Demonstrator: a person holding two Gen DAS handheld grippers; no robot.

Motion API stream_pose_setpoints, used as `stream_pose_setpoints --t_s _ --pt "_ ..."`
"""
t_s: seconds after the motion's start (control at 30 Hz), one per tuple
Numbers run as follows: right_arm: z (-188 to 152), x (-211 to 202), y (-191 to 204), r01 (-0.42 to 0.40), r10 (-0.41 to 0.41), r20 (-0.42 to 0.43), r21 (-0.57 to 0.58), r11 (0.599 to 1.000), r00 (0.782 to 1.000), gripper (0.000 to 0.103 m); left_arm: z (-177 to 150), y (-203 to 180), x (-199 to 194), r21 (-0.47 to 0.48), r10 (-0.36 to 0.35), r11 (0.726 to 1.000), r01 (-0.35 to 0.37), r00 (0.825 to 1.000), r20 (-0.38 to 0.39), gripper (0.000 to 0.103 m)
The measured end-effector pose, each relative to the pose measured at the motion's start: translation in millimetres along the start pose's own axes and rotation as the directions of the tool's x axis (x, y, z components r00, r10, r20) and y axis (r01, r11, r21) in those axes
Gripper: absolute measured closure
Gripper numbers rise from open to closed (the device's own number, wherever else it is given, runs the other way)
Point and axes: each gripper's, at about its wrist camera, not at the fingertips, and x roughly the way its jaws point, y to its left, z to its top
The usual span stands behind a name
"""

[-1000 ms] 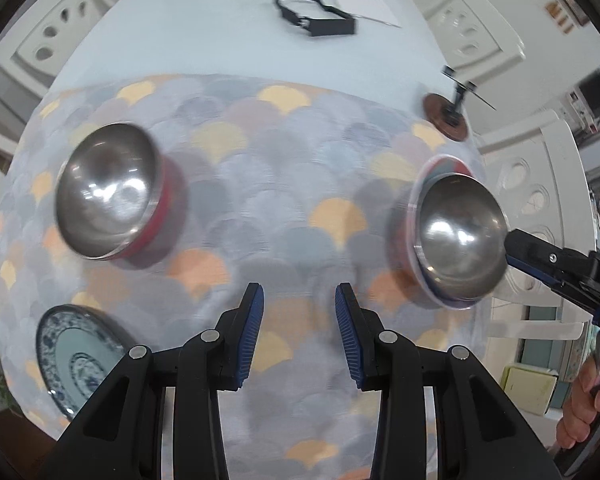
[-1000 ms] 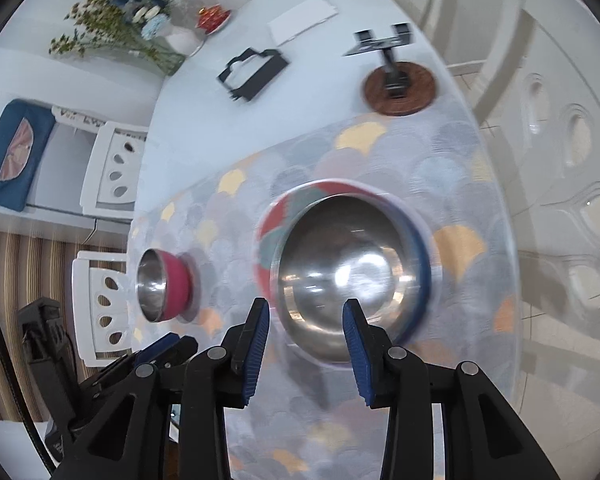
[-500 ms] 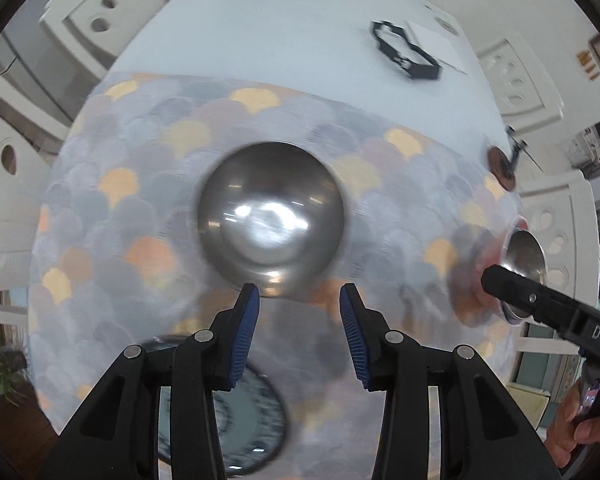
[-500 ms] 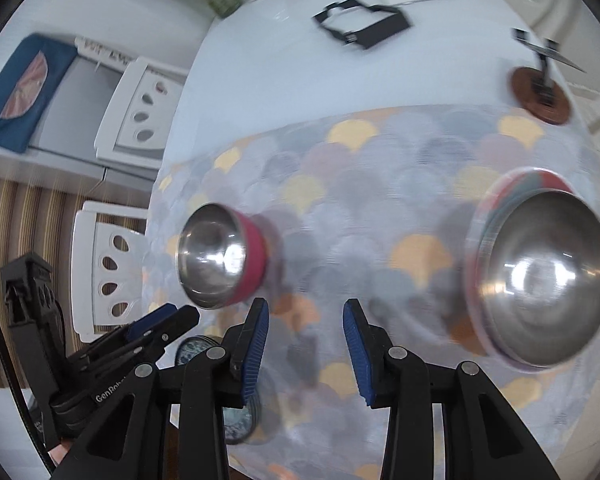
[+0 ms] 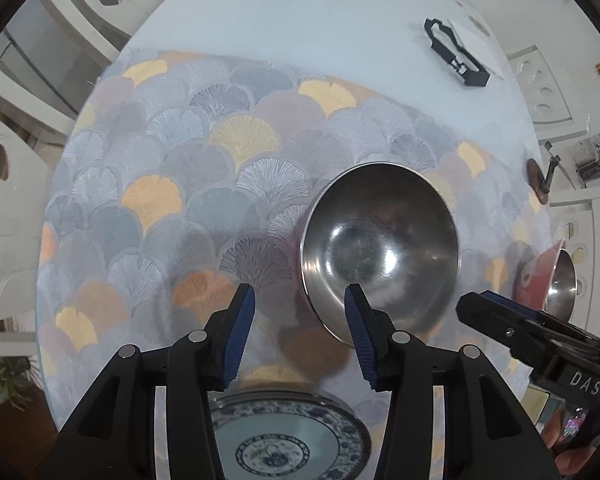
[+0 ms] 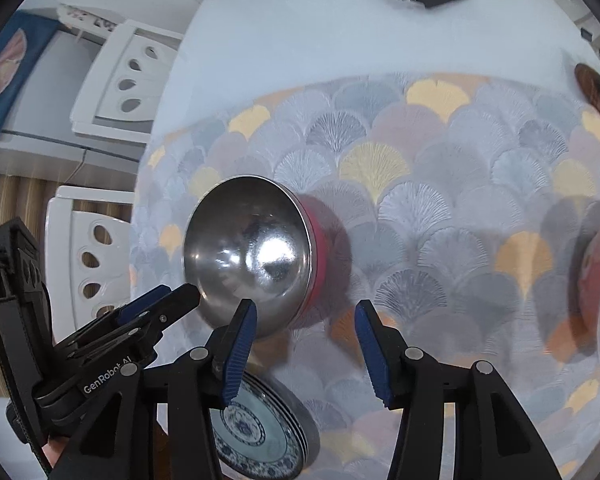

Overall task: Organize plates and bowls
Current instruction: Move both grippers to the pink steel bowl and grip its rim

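Left wrist view: the left gripper (image 5: 299, 320) is seen with jaws spread, nothing held, right at the steel bowl (image 5: 380, 254) on the scalloped mat (image 5: 220, 184). The right gripper (image 6: 305, 334) is gaping too, above the patterned plate (image 6: 260, 432).

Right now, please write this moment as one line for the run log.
left gripper: open, empty | right gripper: open, empty | red-sided steel bowl: on patterned mat | blue-white porcelain plate: beneath left gripper
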Motion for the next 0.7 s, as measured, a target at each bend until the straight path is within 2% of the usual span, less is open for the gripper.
stream_pose_setpoints --t_s 0.17,0.7 --pt "8 20 1 0.045 -0.045 -0.027 0.000 0.999 0.999 0.054 6 -1 20 0.015 -0.001 1.000 0.002 0.999 -0.039 0.059" --pt "21 60 -14 0.088 -0.088 -0.112 0.000 0.996 0.990 0.054 16 -4 52 -0.001 -0.035 0.999 0.035 0.996 -0.085 0.061"
